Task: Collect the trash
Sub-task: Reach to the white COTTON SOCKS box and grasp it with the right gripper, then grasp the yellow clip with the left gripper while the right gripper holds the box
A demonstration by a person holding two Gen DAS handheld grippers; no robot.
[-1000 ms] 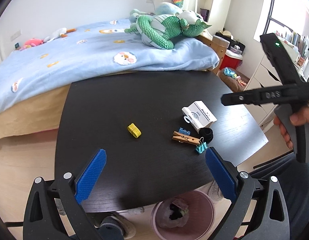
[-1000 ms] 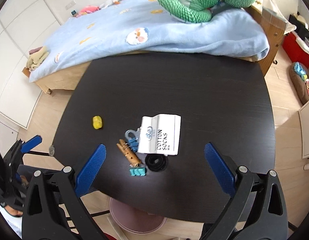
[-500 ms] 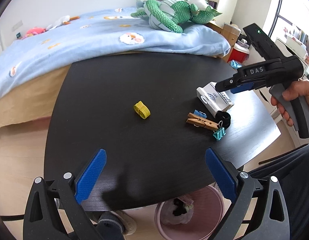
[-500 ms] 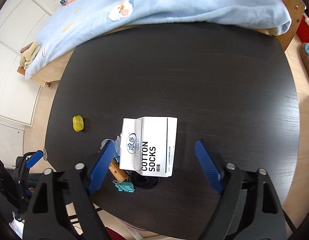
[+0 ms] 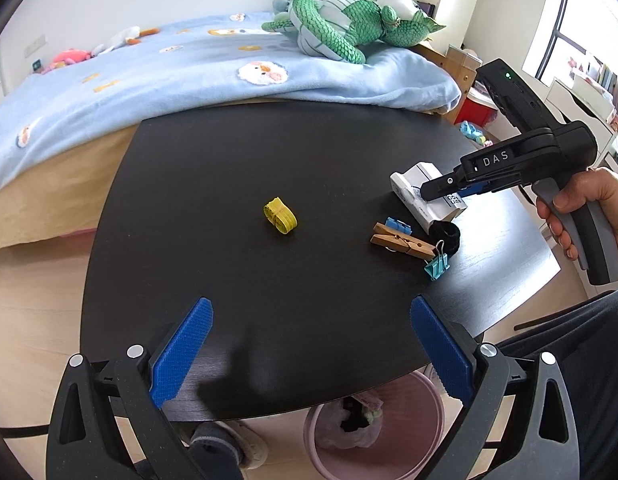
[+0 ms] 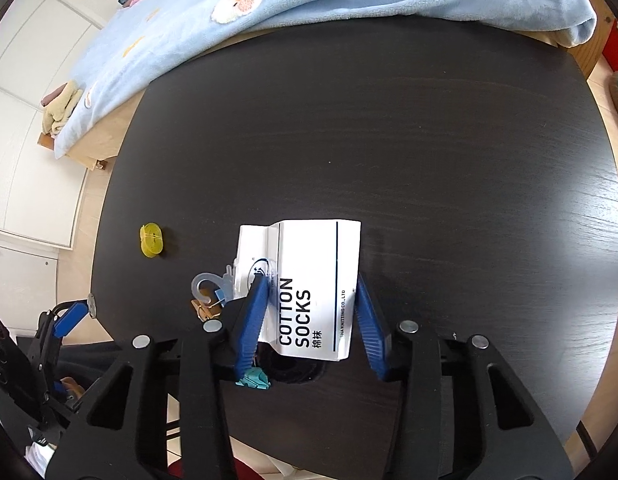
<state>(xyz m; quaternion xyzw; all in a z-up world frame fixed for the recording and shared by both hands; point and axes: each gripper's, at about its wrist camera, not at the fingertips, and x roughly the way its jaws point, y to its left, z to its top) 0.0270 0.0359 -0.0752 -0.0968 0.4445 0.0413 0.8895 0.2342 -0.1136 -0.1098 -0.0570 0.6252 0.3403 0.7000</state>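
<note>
Bedroom clutter frames a dark round surface (image 5: pixel 229 168) pushed up against a bed with a pale blue blanket (image 5: pixel 149 68). At its near right part, the right gripper (image 6: pixel 309 308) has just been closing, and its blue pads (image 6: pixel 253 312) now sit against both long edges of the white sock packaging (image 6: pixel 309 280), the card printed "COTTON SOCKS". The left pad presses the edge; the right one looks to be touching, though I cannot tell how firmly. From the left wrist view the same gripper (image 5: pixel 449 192) comes down steeply onto the package (image 5: pixel 421 196), the person's hand (image 5: pixel 589 208) wrapped round its grey handle.

The package looks like thin folded card with a clear plastic hook: light, a little springy, likely to buckle if squeezed hard and to slide on the smooth top. Taking it across the narrow width near the printed end, as now, seems sensible; the flap end is flimsier.

Just beside it lie a black hair tie (image 5: pixel 447 236), a wooden clothespin (image 5: pixel 401 244), a small blue peg (image 5: pixel 399 226) and a teal binder clip (image 5: pixel 437 268), close enough to be dragged along. A yellow loop (image 5: pixel 280 221) lies well apart, mid-surface.

The left gripper (image 5: pixel 309 344) hangs over the near edge, spread wide and holding nothing. Below the edge stands a pink bin (image 5: pixel 421 432), the likely destination.
</note>
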